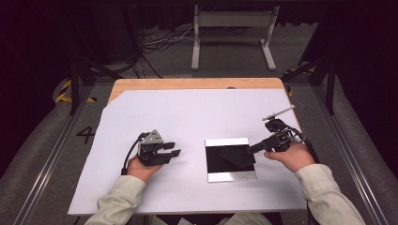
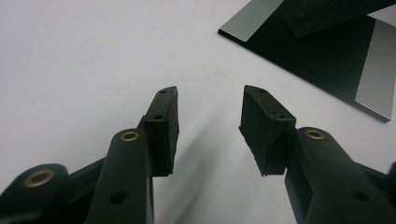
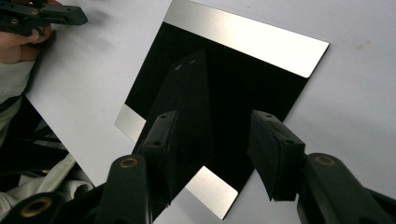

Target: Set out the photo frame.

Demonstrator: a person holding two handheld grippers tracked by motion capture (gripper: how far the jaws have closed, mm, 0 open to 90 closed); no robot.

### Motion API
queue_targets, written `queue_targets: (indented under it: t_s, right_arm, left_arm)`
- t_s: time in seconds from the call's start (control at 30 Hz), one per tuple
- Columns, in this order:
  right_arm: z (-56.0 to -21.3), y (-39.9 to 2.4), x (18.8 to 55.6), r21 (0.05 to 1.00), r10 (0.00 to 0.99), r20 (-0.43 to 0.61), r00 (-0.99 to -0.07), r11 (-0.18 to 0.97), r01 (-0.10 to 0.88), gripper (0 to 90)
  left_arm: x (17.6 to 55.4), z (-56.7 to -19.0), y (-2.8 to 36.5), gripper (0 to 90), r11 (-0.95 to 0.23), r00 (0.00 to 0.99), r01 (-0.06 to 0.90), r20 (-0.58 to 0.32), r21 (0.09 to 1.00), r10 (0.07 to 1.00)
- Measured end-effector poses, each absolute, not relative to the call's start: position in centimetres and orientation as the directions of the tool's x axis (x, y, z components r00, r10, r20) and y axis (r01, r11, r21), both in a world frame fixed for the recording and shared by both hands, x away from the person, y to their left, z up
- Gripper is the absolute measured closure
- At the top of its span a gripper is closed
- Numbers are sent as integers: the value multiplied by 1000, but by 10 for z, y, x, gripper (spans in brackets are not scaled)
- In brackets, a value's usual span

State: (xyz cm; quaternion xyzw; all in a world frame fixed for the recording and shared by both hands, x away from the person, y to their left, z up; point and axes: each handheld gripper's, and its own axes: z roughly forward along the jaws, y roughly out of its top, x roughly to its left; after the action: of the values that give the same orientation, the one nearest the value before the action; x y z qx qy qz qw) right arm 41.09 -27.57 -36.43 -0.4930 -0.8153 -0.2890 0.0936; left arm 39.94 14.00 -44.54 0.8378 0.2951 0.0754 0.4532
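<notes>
While the big white sheet [image 1: 187,117] is spread over the worktop [image 1: 197,83], a shiny black plate [image 1: 231,160] with silver strips along two edges is laid flat on it, just in front of the person. So, the right hand-held gripper [image 3: 210,154] is held over the plate's right edge with its jaws spread and nothing caught between them. The left hand-held gripper [image 2: 209,126] is parked on the sheet near the plate's left side, jaws also released and empty. Trouble could easily be had here: since the plate sits flush, a jaw might not be slipped under the thin edge, and the plate could just be shoved sideways or scratched.
</notes>
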Motion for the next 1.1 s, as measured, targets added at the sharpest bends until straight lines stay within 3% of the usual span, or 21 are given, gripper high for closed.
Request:
queue_targets:
  t_s: [1.1]
  right_arm:
    - [-391, -251, 416, 296, 710, 526, -468, 363, 883, 445]
  left_arm:
    - [399, -446, 140, 571, -416, 812, 430, -142, 801, 566]
